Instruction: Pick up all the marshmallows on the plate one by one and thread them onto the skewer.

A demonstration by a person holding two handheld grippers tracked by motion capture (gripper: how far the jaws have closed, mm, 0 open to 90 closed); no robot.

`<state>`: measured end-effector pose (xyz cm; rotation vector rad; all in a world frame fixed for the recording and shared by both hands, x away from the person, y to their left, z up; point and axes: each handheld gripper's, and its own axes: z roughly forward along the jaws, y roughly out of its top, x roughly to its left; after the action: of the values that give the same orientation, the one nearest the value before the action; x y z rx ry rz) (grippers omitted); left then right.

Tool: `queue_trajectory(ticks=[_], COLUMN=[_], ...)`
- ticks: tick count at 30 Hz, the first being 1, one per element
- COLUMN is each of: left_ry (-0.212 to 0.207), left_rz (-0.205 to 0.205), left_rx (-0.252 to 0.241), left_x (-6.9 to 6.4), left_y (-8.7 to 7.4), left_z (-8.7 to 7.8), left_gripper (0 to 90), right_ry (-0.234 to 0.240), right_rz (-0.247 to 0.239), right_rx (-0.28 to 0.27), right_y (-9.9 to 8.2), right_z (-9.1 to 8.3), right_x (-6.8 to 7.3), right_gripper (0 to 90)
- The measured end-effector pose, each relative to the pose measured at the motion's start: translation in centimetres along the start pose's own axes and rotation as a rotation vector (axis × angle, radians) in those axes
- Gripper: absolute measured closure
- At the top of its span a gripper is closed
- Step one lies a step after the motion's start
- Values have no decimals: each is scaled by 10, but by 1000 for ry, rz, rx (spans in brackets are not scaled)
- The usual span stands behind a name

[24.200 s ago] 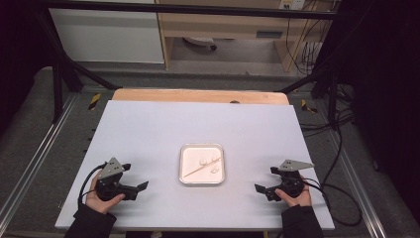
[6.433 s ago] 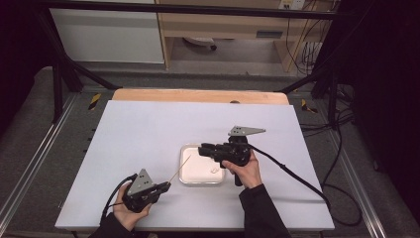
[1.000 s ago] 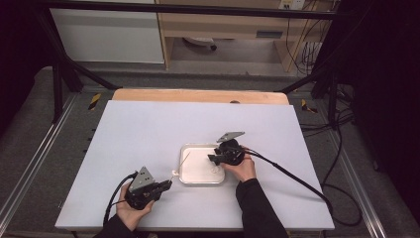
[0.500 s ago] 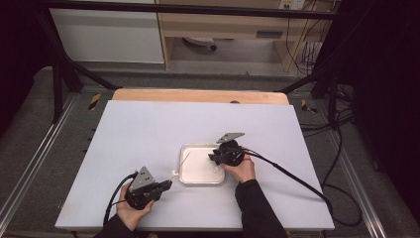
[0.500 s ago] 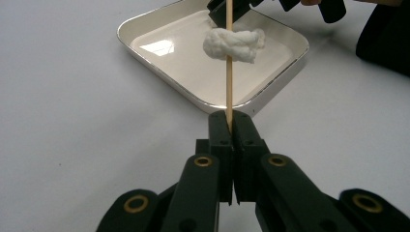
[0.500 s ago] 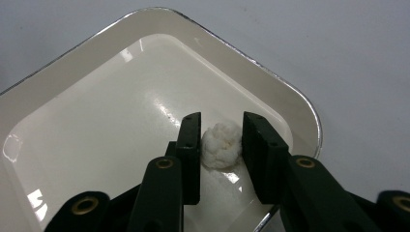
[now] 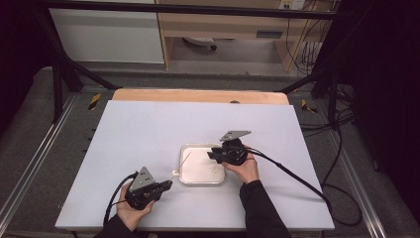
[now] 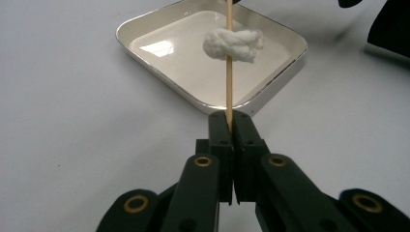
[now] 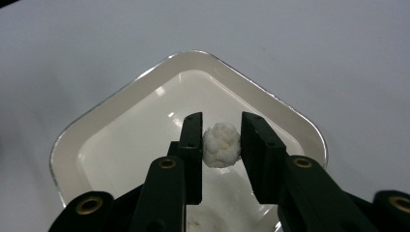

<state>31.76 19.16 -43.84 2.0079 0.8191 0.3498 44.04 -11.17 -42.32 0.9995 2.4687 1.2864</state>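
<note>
High view: white tray sat near the middle of the bench, and every place below is given rel. to that tray. Left gripper lay just off the tray's near-left corner, held low by the left hand, w/ its cable looping back toward the bench's near edge. Right gripper hung over the tray's far-right part, held by the right hand, sleeve running off toward the bench's near edge.

Left gripper view: left gripper had its jaws pressed together, pinching the near end of a thin wooden skewer. Skewer ran from the jaws out over the tray's rim and above its inside. A white fluffy lump was speared on the skewer, partway along, above the tray floor.

Right gripper view: right gripper pointed down into the tray, jaws part-spread and just been closing in, w/ a second white lump between them. Left jaw looked to touch the lump; right jaw stood just beside it w/ a thin gap, so no firm pinch visible. That lump sat low inside the tray, around its middle; couldn't tell if it rested on the floor.
</note>
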Motion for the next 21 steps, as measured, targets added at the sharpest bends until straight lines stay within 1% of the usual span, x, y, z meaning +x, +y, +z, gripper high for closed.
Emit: queue_trajectory(ticks=[10,21], left_ry=[-9,-18], left_rz=[9,15], left_rx=[-4,-8], left_x=[-1,-3], left_y=[1,1], left_z=[0,1], left_gripper=[882,882], right_ry=[70,178], right_rz=[-8,32], right_rx=[-92,-201], right_y=[7,16], right_z=[-26,-52], right_x=[12,20], right_gripper=[716,722])
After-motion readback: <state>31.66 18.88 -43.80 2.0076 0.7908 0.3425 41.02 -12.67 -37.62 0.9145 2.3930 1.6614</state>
